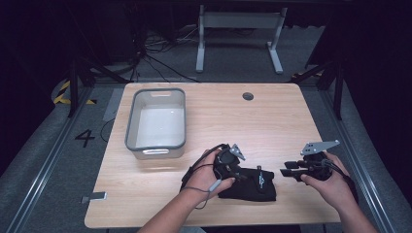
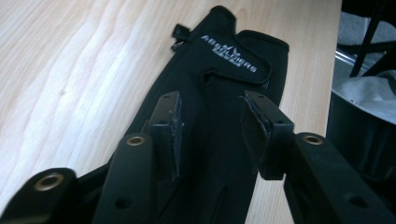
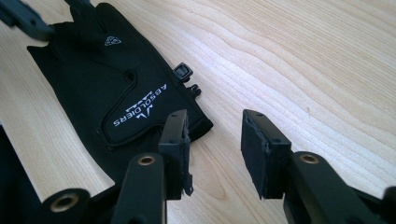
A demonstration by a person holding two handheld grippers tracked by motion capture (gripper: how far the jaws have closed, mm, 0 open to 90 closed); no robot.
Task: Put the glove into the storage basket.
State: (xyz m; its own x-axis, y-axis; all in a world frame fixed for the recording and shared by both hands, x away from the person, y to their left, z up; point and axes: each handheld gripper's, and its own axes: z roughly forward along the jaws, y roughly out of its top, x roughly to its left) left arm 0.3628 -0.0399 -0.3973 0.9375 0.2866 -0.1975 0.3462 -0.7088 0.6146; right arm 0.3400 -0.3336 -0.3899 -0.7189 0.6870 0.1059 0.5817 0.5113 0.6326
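A black glove with a white "ABSOLIERS" logo lies flat near the table's front edge. My left gripper is over it, held in a hand. In the left gripper view its jaws stand open just above the glove, with nothing between the pads. A second black layer pokes out from under the glove's far side. My right gripper is open to the right of the glove. In the right gripper view the right gripper hovers over bare wood beside the glove's cuff.
A grey plastic bin stands empty at the table's left side. A round cable hole sits near the far edge. A small clip or buckle sticks out from the glove's cuff. Part of the other gripper shows beyond the glove.
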